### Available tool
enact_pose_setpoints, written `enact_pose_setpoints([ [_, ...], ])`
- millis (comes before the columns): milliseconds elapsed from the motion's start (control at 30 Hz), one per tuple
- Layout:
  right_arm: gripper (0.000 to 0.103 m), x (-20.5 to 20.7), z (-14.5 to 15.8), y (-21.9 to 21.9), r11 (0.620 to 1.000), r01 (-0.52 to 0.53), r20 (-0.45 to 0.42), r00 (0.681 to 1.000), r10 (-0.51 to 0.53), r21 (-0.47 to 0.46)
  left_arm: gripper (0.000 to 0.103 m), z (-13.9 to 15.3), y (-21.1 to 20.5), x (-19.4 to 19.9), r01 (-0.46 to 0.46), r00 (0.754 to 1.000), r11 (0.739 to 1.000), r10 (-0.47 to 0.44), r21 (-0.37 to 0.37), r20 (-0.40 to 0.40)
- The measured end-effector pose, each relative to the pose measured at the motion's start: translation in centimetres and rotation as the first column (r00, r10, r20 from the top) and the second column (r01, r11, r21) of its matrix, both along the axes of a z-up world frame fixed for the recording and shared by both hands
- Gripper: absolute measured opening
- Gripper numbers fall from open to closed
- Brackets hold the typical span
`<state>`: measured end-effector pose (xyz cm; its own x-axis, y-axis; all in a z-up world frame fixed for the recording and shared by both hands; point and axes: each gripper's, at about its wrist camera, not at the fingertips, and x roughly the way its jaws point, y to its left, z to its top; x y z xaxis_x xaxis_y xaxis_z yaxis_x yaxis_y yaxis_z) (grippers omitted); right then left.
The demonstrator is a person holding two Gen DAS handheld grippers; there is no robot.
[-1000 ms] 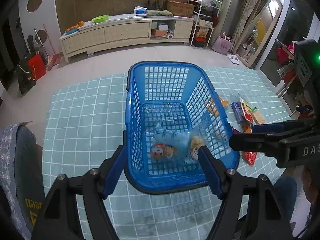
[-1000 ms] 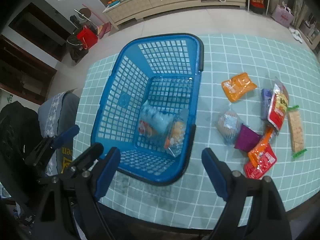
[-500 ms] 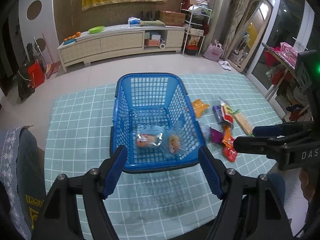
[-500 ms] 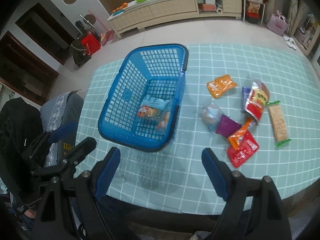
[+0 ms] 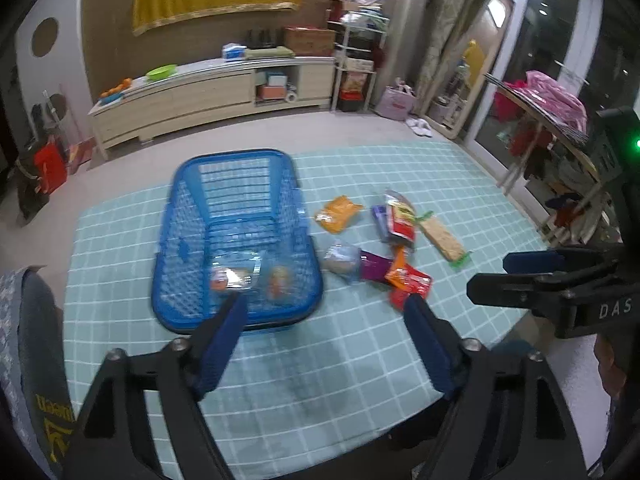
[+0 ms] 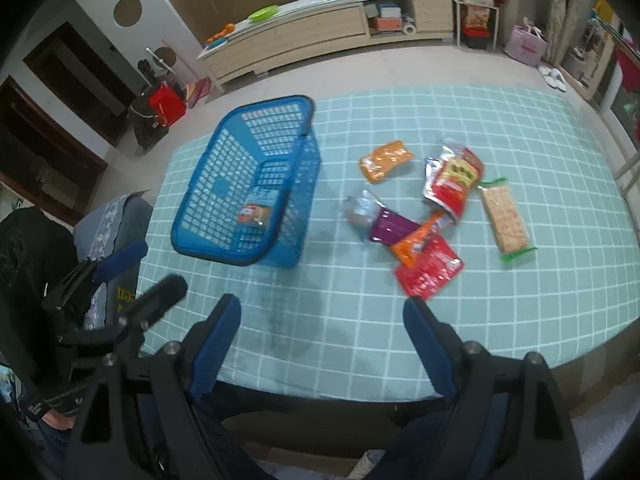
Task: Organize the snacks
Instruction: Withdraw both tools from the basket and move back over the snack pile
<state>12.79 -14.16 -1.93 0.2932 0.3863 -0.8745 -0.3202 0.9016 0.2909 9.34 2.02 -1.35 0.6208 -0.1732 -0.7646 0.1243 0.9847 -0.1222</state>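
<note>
Right wrist view shows your right gripper spread wide and empty at the bottom of the frame, over bare cloth, aimed short of the loose snacks scattered right of centre. The blue basket at centre left already holds a packet, so it serves as the collecting spot. In the left wrist view your left gripper is opening, nothing between its jaws.
</note>
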Motion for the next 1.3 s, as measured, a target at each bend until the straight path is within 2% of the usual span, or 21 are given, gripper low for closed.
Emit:
enact_pose_setpoints([
  [400, 0.086, 0.0, -1.6, -6.3, 0.998, 0.063, 0.005, 0.998, -0.063, 0.015, 0.081, -2.2, -6.9, 1.6, 0.101, 0.995, 0.995, -0.1, 0.028, -0.025],
  [533, 0.086, 0.5, -2.7, -8.2, 0.996, 0.087, 0.025, 0.996, -0.087, -0.018, 0.081, -3.0, -8.5, 2.0, 0.126, 0.992, 0.992, -0.125, 0.025, -0.021],
  [633, 0.087, 1.0, -3.9, -9.5, 0.992, 0.119, 0.049, 0.992, -0.117, -0.042, 0.081, -4.1, -10.0, 2.4, 0.144, 0.989, 0.988, -0.142, 0.054, -0.036],
  [767, 0.086, 1.7, -5.6, -11.1, 0.989, 0.148, 0.073, 0.987, -0.145, -0.025, 0.081, -5.6, -11.4, 3.2, 0.176, 0.984, 0.983, -0.173, 0.047, -0.046],
  [1000, 0.087, 3.4, -8.7, -12.8, 0.992, 0.124, 0.107, 0.987, -0.119, -0.041, 0.081, -8.4, -12.8, 5.7, 0.182, 0.982, 0.982, -0.178, 0.051, -0.07],
  [1133, 0.087, 4.6, -9.6, -13.0, 0.986, 0.113, 0.191, 0.978, -0.089, -0.12, 0.081, -10.3, -13.6, 7.7, 0.174, 0.981, 0.983, -0.168, 0.062, -0.092],
  [1300, 0.087, 7.0, -10.8, -13.5, 0.98, 0.118, 0.233, 0.969, -0.078, -0.163, 0.081, -12.2, -15.3, 10.1, 0.225, 0.969, 0.97, -0.213, 0.096, -0.122],
])
